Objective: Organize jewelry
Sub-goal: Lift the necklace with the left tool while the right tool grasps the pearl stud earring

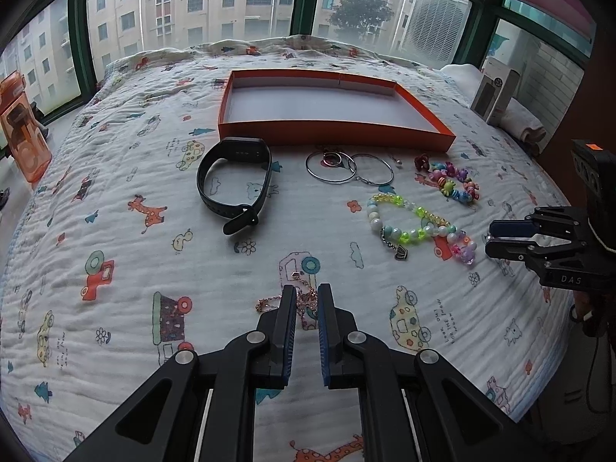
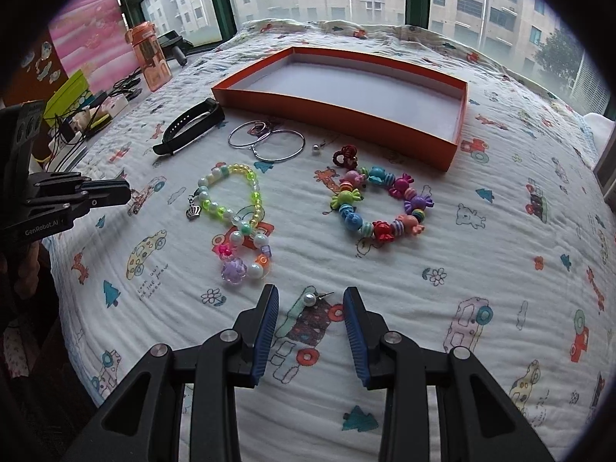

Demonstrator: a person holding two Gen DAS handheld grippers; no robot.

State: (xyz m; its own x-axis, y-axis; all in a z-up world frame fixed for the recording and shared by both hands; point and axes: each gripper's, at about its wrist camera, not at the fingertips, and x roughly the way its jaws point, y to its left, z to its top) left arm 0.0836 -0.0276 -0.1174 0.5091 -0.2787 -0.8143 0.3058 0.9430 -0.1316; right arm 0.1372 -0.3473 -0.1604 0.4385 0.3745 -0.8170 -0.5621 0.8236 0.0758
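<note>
The jewelry lay scattered on a white quilt (image 2: 442,231) printed with cars, giraffes and trees, all of it on the near side of a shallow orange tray (image 2: 456,142) with a white floor. A black smart band (image 1: 231,184) lay looped just off the tray's near left corner. Two thin silver hoops (image 1: 348,169) overlapped close under the tray's front wall, with a small ring (image 1: 330,159) inside one of them and a tiny pearl stud (image 2: 315,149) beside them. A candy-bead bracelet (image 2: 379,204) in many colours sat nearer than the tray's right part, a dark red flower piece (image 2: 344,156) touching its far edge. A bracelet of pearl and yellow-green beads (image 2: 231,200), with a small crown charm, lay left of the candy one and overlapped a third small bracelet (image 2: 240,254) of pink, purple and pearl beads.

The left gripper (image 1: 307,296) was shut narrow over a rose-gold chain (image 1: 304,300) lying well nearer than the tray; whether the pads truly pinched it I could not tell. The right gripper (image 2: 311,300) stood partly open, a pearl earring (image 2: 310,299) resting on the quilt between its fingers, touching neither.

Bare quilt spread to the tray's right and between the bracelets and the near edge.

The tray held nothing.
</note>
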